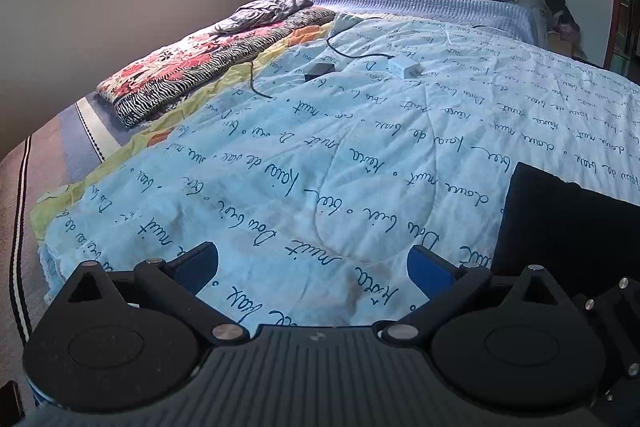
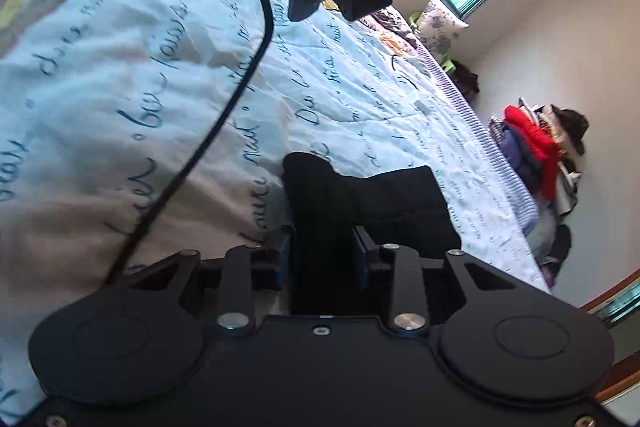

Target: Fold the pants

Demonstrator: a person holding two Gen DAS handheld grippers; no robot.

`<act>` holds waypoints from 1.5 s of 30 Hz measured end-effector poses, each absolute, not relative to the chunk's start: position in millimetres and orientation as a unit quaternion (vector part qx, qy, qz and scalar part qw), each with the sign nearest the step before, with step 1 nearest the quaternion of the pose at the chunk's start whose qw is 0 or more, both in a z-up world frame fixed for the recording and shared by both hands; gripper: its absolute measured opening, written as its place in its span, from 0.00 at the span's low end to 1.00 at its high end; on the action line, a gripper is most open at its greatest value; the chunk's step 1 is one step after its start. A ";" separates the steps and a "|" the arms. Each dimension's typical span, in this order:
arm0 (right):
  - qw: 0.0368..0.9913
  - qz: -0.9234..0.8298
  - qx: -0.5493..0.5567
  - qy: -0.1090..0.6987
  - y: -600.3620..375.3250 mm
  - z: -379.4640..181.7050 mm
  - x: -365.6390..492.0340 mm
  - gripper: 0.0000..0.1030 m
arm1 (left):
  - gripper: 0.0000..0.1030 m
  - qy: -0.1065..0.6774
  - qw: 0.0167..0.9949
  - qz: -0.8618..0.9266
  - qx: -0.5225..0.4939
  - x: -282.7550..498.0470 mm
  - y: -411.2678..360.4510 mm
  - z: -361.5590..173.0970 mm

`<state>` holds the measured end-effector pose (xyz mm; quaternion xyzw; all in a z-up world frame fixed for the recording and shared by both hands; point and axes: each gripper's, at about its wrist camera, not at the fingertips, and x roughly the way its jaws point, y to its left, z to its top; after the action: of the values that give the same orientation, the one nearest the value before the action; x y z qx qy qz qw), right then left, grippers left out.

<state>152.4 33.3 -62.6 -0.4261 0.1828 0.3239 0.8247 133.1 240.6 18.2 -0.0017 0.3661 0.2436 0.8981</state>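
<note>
Right tongs [image 2: 322, 261] clamp the black pants [image 2: 360, 203], folded wad; lower part hidden btwn the pads. Left tongs [image 1: 312, 267] wide, nothing btwn, over the quilt [image 1: 320, 155]. Left view: pants cut off at frame edge. Right view blurred.

The black pants [image 1: 572, 227] were cut off by the left wrist view's right edge. In the right wrist view, the gripper's own body hid their near end. There the quilt [image 2: 120, 75] was blurred, its script unreadable, and the clothes pile [image 2: 536, 151] too small to sort.
</note>
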 end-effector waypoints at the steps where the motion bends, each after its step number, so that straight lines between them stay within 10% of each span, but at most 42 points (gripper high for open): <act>1: 0.826 0.324 -0.421 0.187 35.3 -62.8 156.1 0.21 | 0.99 0.368 0.898 0.242 -0.005 133.8 241.6 16.4; 10: 0.873 0.366 -0.207 0.248 0.3 -25.0 199.5 0.15 | 0.99 0.367 0.901 0.228 -0.021 143.3 239.5 10.1; 19: 0.856 0.381 -0.255 0.239 2.7 -32.6 173.5 0.32 | 0.99 0.369 0.900 0.232 0.007 149.4 230.5 8.9; 22: 0.842 0.383 -0.303 0.231 12.7 -37.4 171.6 0.08 | 0.99 0.376 0.896 0.235 -0.001 151.8 235.2 8.0; 31: 0.822 0.369 -0.382 0.205 32.2 -45.4 172.0 0.07 | 0.99 0.372 0.899 0.233 0.001 148.0 233.5 13.8; 38: 0.798 0.343 -0.462 0.180 24.0 -48.9 141.7 0.42 | 0.99 0.372 0.903 0.216 -0.010 151.4 232.0 15.8; 45: 0.785 0.321 -0.513 0.132 41.3 -72.2 139.4 0.23 | 0.99 0.394 0.903 0.093 -0.145 158.6 233.6 11.4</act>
<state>139.4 41.3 -72.2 -0.5134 0.1317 0.3206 0.7850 158.6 233.6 11.4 -0.1450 0.3943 0.0927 0.9027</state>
